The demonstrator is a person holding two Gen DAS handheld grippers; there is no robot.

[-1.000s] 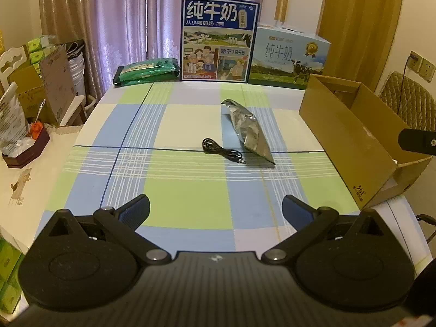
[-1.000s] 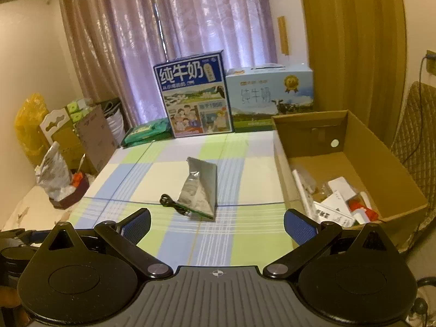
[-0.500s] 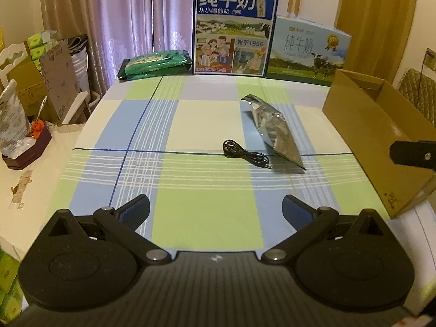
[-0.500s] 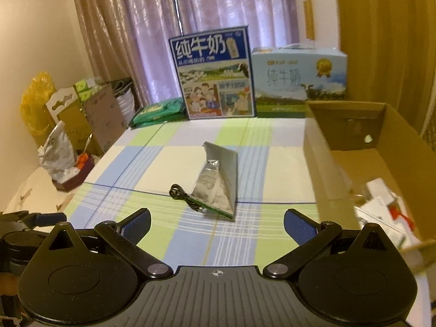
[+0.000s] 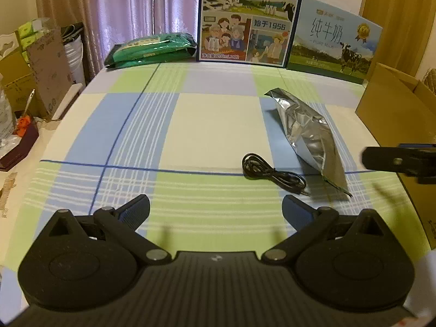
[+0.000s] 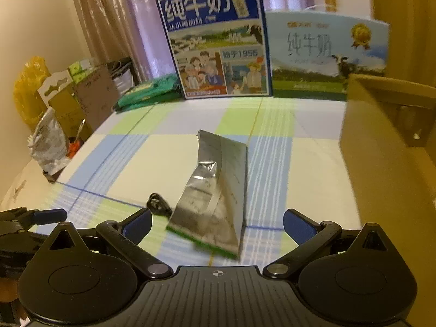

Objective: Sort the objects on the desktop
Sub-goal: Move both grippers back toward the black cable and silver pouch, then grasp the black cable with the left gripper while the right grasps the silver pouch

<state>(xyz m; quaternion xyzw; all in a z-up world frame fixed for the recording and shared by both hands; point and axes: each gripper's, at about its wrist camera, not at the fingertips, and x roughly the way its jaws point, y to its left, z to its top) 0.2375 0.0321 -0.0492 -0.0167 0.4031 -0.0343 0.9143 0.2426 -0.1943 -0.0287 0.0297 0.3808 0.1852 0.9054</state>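
The left hand-held gripper [image 5: 215, 208] hangs low over the near part of the bench [image 5: 218, 125], its blue-padded fingers [image 5: 137, 207] spread wide with nothing between them. The right hand-held gripper [image 6: 217, 222] is likewise released, fingers wide apart, empty, and pointed at the foil bag [image 6: 215, 193], whose near green-edged end lies between the fingertips in its view; whether it touches them cannot be told. In the left view one finger of the right hand-held gripper juts in from the right edge, near the bag's right side.

The bag [image 5: 308, 133] lies crumpled on the checked cloth, right of centre, running from far to near. A coiled black cable [image 5: 268, 173] lies just beside its near left side; from the right wrist only part of the cable [image 6: 158, 207] shows, the rest hidden behind the bag.

A brown box [image 5: 392, 114] stands at the right edge of the bench, its wall [image 6: 381, 163] close to the bag. Along the far edge stand a blue milk carton [image 5: 249, 19] upright and a pale milk carton [image 5: 333, 41] to its right, with a green pack [image 5: 152, 50] lying flat to the left. Curtains [image 5: 122, 8] hang behind. Left of the bench sit cardboard cartons [image 6: 81, 98] and a yellow sack [image 6: 28, 90].
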